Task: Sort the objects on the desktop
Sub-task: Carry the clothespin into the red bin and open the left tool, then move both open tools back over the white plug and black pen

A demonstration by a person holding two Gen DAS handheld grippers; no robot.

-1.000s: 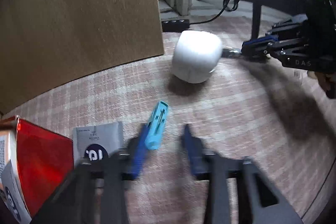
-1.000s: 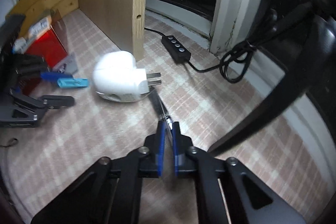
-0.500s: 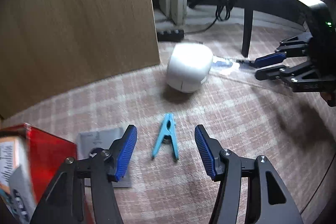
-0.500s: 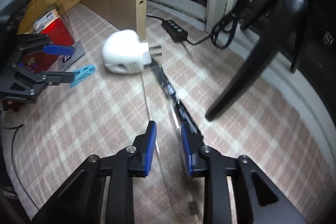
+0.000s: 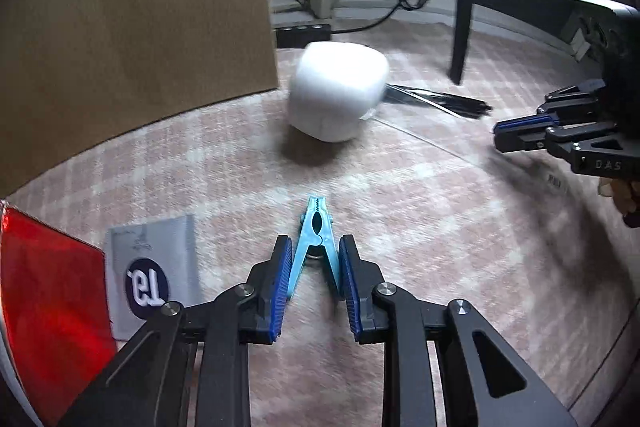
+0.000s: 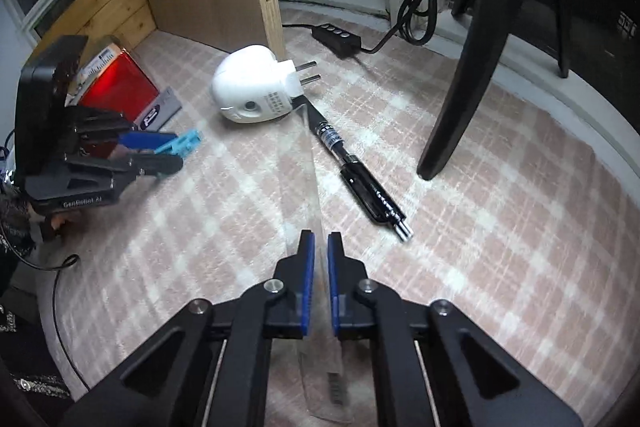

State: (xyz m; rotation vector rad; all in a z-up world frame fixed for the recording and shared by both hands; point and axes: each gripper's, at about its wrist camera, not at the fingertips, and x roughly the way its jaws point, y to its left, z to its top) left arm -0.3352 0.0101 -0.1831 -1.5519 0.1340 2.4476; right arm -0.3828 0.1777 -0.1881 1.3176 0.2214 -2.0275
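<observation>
On the pink plaid tablecloth (image 5: pixel 440 187), the light-blue clothespin (image 5: pixel 316 239) lies flat, its toothed nose pointing away from the left gripper (image 5: pixel 314 267) and its two splayed handle legs sitting between the blue pads (image 5: pixel 280 279). The jaws have just been closing around those legs, and they appear to touch the pads on both sides, though the blur leaves doubt about how firmly. The pin looks light, stiff plastic with a spring at the pivot; squeezing the handles will likely open its nose, so a hold nearer the pivot may be steadier and keep it from popping out. The right gripper (image 6: pixel 320 255) stands with its pads nearly together on the edge of a clear plastic ruler (image 6: pixel 308 163), which is thin, smooth and probably slippery and bendy. Nearby lie a black pen (image 6: pixel 360 183) and a white plug-in adapter (image 6: pixel 252 89), the pen's tip just beside the adapter, with a red box (image 5: pixel 44 307) at the left.
</observation>
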